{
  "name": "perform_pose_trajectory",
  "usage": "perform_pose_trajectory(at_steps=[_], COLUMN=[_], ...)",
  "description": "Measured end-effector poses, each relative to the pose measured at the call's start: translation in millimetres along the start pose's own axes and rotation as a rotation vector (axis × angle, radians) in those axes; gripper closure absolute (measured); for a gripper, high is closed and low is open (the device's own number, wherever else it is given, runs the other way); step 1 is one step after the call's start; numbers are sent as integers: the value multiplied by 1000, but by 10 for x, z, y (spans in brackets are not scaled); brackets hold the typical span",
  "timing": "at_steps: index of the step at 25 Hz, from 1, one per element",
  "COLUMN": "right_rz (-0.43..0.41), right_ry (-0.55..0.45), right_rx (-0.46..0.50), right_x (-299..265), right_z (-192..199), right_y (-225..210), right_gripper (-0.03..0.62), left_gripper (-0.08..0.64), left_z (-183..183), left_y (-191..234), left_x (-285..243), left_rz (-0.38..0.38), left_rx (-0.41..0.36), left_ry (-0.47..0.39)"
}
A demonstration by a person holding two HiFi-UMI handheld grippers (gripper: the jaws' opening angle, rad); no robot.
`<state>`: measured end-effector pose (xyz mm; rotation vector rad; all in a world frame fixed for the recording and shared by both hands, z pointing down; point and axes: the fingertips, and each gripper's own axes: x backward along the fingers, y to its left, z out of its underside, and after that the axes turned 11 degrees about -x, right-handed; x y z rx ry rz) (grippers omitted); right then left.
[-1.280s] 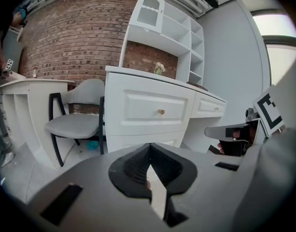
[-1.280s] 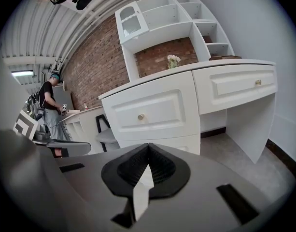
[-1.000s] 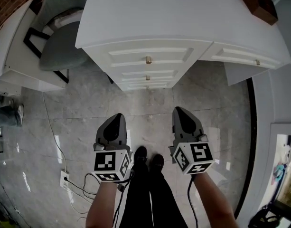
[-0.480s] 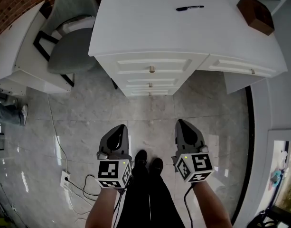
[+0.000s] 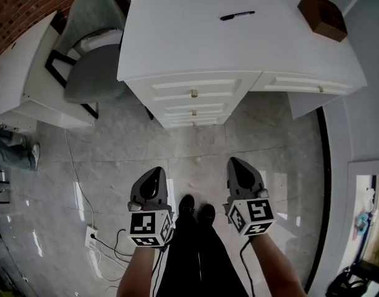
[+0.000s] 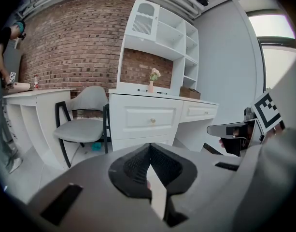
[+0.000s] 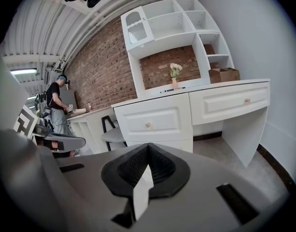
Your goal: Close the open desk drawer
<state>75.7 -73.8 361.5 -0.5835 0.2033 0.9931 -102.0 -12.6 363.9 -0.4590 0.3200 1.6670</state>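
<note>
The white desk (image 5: 195, 42) stands ahead of me across the tiled floor. Its top left drawer (image 5: 193, 86) with a brass knob (image 5: 193, 93) looks flush with the two drawers below; I see no gap. The same drawer (image 6: 148, 117) faces me in the left gripper view and shows again as a drawer front (image 7: 152, 120) in the right gripper view. My left gripper (image 5: 153, 173) and right gripper (image 5: 237, 164) hang low near the person's shoes, well short of the desk. Both are shut with nothing between the jaws.
A grey chair (image 5: 93, 60) stands left of the desk, beside another white table (image 5: 22, 73). A black pen (image 5: 237, 16) and a brown box (image 5: 323, 14) lie on the desk. A socket and cables (image 5: 90, 234) lie on the floor at left. A person (image 7: 56, 105) stands far left.
The desk has drawn farther away and higher in the head view, and both grippers sit lower in the frame. Both stay shut and side by side.
</note>
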Motion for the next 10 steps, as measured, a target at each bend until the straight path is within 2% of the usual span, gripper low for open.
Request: perform_pose_trajectory(at_steps=[10], right_rz=[5], right_ry=[5], right_rx=[-2], right_x=[22], right_z=[88], right_y=[-56], right_gripper=[588], left_gripper=[551], left_z=[88], left_y=[-46], left_x=[-59], left_rz=[12], left_rx=[-5], left_ry=[10])
